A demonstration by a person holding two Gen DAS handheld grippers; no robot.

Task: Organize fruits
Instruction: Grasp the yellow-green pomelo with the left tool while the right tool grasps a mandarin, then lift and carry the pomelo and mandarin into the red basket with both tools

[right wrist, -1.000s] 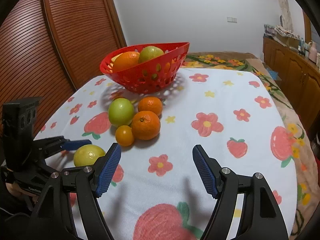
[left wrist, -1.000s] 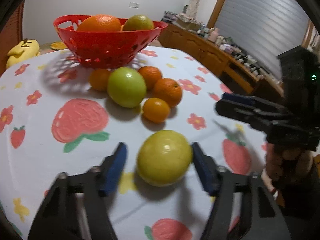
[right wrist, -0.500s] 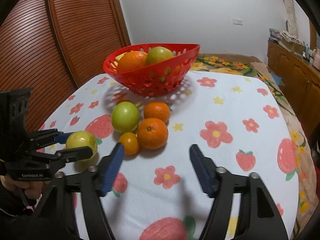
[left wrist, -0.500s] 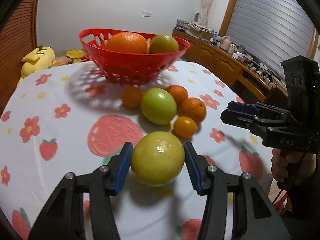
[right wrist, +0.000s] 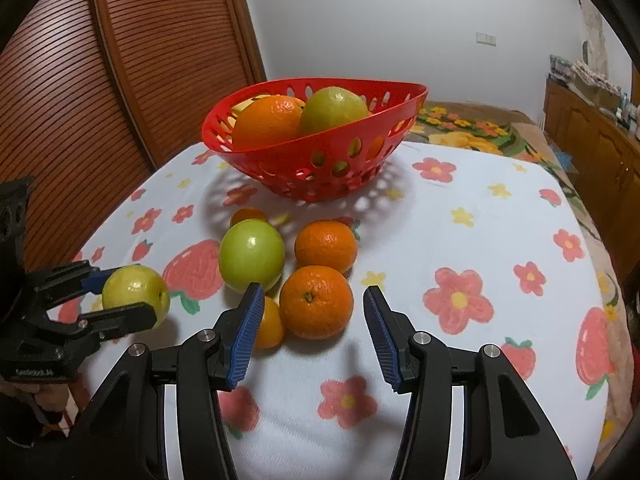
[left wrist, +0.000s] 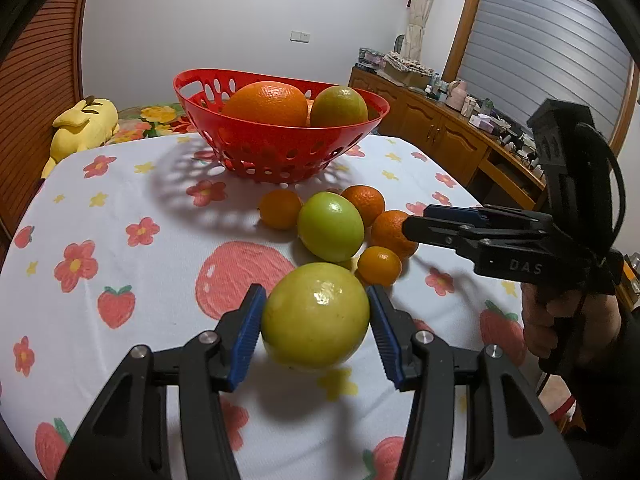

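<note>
My left gripper (left wrist: 316, 320) is shut on a yellow-green round fruit (left wrist: 315, 315) and holds it above the tablecloth; it also shows in the right wrist view (right wrist: 135, 293). A red perforated basket (left wrist: 280, 152) at the table's far side holds a big orange (left wrist: 265, 103) and a green fruit (left wrist: 339, 106). In front of it lie a green apple (right wrist: 252, 255), several oranges (right wrist: 316, 307) and small tangerines (right wrist: 267, 323). My right gripper (right wrist: 314, 332) is open, just short of the nearest orange.
The table has a white cloth with flowers and strawberries (right wrist: 460, 300). A yellow plush toy (left wrist: 82, 128) lies beyond the far left edge. A wooden sideboard (left wrist: 460, 144) stands on the right, a louvred wooden door (right wrist: 80, 80) on the left.
My left gripper has closed on the yellow-green fruit and lifted it off the cloth. My right gripper has moved forward toward the nearest orange and narrowed its opening.
</note>
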